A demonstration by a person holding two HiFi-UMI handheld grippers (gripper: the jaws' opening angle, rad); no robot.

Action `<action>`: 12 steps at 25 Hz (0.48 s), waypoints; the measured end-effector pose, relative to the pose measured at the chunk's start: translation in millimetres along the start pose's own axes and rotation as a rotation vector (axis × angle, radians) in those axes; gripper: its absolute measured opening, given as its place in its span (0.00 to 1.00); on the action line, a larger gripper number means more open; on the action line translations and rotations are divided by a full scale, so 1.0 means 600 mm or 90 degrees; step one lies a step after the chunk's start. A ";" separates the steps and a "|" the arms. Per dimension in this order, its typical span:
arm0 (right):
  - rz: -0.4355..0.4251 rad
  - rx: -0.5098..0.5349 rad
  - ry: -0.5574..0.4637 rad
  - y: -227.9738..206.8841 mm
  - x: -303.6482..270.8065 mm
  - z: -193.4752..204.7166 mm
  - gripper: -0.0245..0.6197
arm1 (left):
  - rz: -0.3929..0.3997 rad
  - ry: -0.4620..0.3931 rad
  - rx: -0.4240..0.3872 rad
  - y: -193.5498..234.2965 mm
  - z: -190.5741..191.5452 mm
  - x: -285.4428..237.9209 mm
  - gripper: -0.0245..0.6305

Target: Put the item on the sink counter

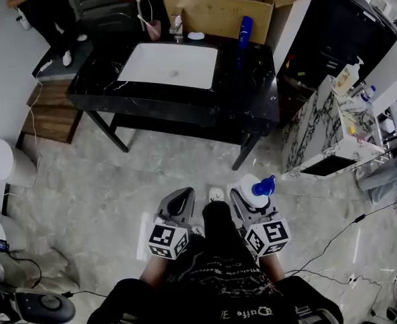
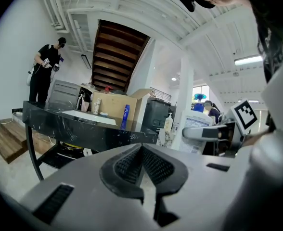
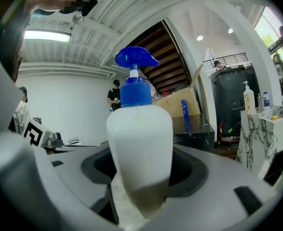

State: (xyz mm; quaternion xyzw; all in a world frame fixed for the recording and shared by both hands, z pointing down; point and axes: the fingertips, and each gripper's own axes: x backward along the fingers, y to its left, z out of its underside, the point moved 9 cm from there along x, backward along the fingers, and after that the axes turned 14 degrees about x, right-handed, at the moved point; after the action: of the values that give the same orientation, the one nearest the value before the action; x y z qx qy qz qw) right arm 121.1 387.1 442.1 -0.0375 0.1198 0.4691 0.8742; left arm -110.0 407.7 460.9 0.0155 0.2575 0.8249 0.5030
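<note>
Slipping was the big worry. The right gripper (image 1: 252, 204) had its jaws clamped on the white pump bottle (image 3: 139, 143). That bottle looked smooth and tall, so a quick swing could make it tip or slide out. The left gripper (image 2: 142, 165) had its jaws pressed together with nothing in them. The sink counter (image 1: 252, 93) stood well apart at 12 o'clock, across bare floor, so nothing blocked the way. On it, a blue bottle (image 1: 244, 32) stood at 1 o'clock and a pink cup (image 1: 153, 29) at 11 o'clock, with a cardboard box (image 1: 232, 12) behind. Setting the pump bottle down too near those could knock them over. A person (image 1: 40, 5) stood far off at 10 o'clock.
</note>
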 end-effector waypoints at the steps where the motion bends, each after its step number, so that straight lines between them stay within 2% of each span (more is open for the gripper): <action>1: -0.004 0.002 0.003 -0.007 -0.007 0.002 0.46 | -0.007 -0.002 0.002 0.002 0.000 -0.005 0.05; 9: -0.033 0.030 0.005 -0.084 -0.103 -0.024 0.46 | -0.046 -0.011 0.012 0.028 -0.036 -0.076 0.05; 12: -0.049 0.040 0.000 -0.123 -0.144 -0.039 0.46 | -0.040 -0.001 0.004 0.030 -0.053 -0.125 0.05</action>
State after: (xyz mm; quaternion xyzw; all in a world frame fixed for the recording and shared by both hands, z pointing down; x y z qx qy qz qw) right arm 132.1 271.5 437.1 -0.0150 0.1328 0.4313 0.8923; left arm -97.1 325.4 458.6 0.0098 0.2602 0.8079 0.5287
